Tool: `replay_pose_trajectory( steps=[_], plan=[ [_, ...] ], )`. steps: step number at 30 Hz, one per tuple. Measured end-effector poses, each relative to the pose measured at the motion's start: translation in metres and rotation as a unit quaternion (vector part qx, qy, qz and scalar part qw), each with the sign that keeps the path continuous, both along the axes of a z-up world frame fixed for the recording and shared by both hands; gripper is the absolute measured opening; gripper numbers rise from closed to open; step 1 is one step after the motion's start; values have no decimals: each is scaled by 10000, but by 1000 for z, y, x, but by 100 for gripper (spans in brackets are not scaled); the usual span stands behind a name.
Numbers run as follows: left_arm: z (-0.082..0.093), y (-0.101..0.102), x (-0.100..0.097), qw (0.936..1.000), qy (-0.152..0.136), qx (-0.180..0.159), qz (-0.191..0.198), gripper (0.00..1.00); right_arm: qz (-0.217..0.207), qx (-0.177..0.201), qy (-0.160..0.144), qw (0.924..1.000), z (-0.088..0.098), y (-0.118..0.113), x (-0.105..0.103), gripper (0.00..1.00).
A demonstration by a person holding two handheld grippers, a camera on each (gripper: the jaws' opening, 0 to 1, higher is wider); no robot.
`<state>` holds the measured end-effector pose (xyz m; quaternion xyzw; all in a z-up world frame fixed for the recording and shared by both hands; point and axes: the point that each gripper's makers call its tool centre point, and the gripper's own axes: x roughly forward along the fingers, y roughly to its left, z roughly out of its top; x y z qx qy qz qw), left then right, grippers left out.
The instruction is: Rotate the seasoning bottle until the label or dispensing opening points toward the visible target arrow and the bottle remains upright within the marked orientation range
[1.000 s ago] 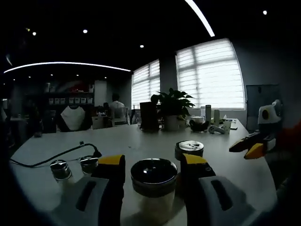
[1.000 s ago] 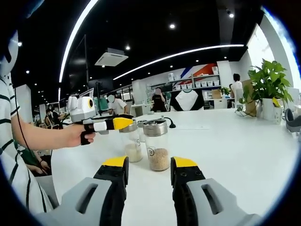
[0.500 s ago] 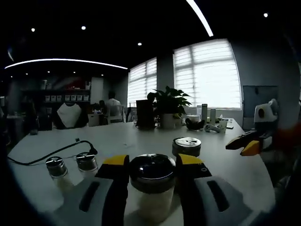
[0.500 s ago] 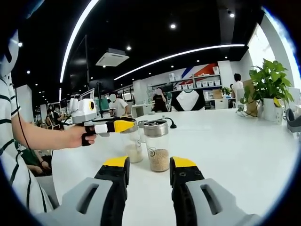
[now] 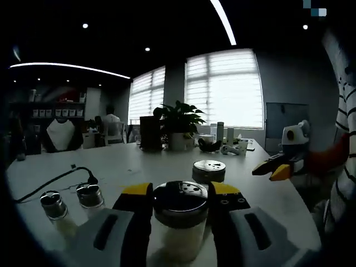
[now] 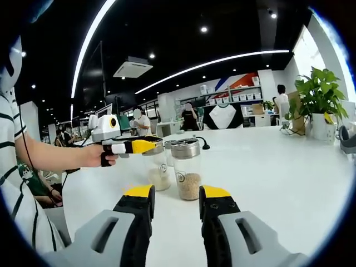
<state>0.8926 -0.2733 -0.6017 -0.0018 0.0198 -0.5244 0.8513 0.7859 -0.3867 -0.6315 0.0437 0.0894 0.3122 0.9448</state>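
While the left gripper (image 5: 180, 194) clamps a seasoning bottle (image 5: 179, 219) holding pale powder, upright on the white table (image 5: 139, 167), a second jar (image 6: 188, 169) with brown grains at its bottom stands just beside it; two small shakers (image 5: 72, 203) sit nearby, and the right gripper (image 6: 174, 194) hangs narrowly parted, holding nothing

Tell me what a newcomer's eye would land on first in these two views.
In the left gripper view, the left gripper has its yellow-tipped jaws on either side of a seasoning bottle with a dark perforated lid and pale contents. In the right gripper view, the right gripper stands open before a grain-filled jar on the white table, with a potted plant at right.
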Motion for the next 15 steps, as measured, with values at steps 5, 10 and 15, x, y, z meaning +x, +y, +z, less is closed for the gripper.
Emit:
replay_pose_trajectory(
  steps=[5, 10, 15],
  plan=[
    [-1, -2, -3, 9988, 103, -6, -485, 42, 12, -14, 21, 10000, -1, 1, -1, 30],
    [-1, -4, -4, 9944, 170, 149, -1029, 42, 9, -38, 36, 10000, -2, 0, -1, 30],
    [-2, -5, -4, 9889, 207, 297, -1438, 42, 9, -63, 57, 10000, -3, 0, -1, 30]
  ],
)
